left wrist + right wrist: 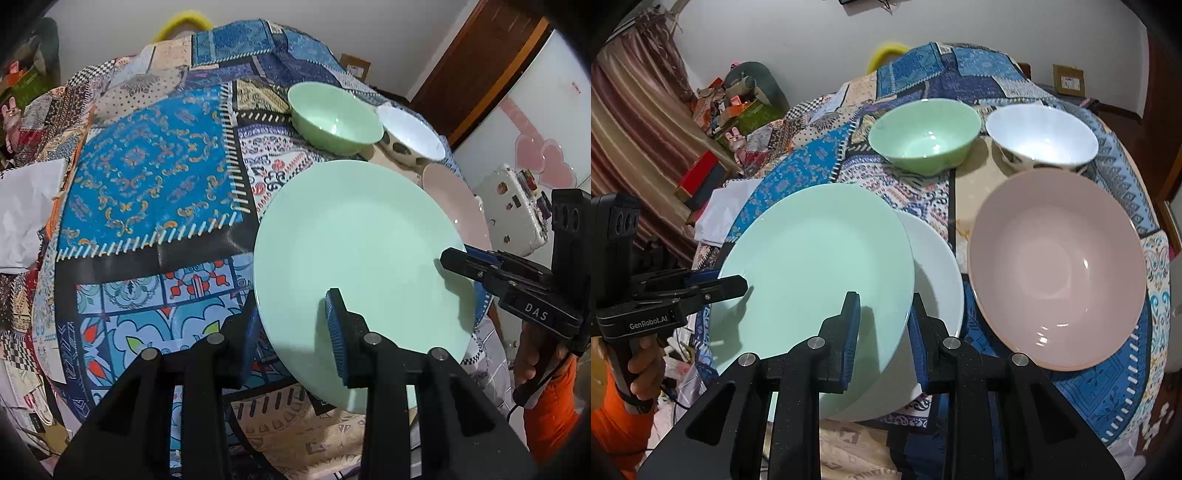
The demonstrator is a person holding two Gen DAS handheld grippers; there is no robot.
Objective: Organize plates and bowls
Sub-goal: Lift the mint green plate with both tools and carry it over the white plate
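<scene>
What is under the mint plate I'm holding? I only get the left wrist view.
Observer: A white plate lies under the mint plate. Only its right part shows.
Operator: Is the mint plate centred over it?
Observer: No, it sits off to the left. The right gripper is clamped on the mint plate's rim just above the white plate.
Operator: And the pink sliver behind it?
Observer: That is a wide, empty pink bowl, right of the white plate. I can't tell whether they touch.
</scene>
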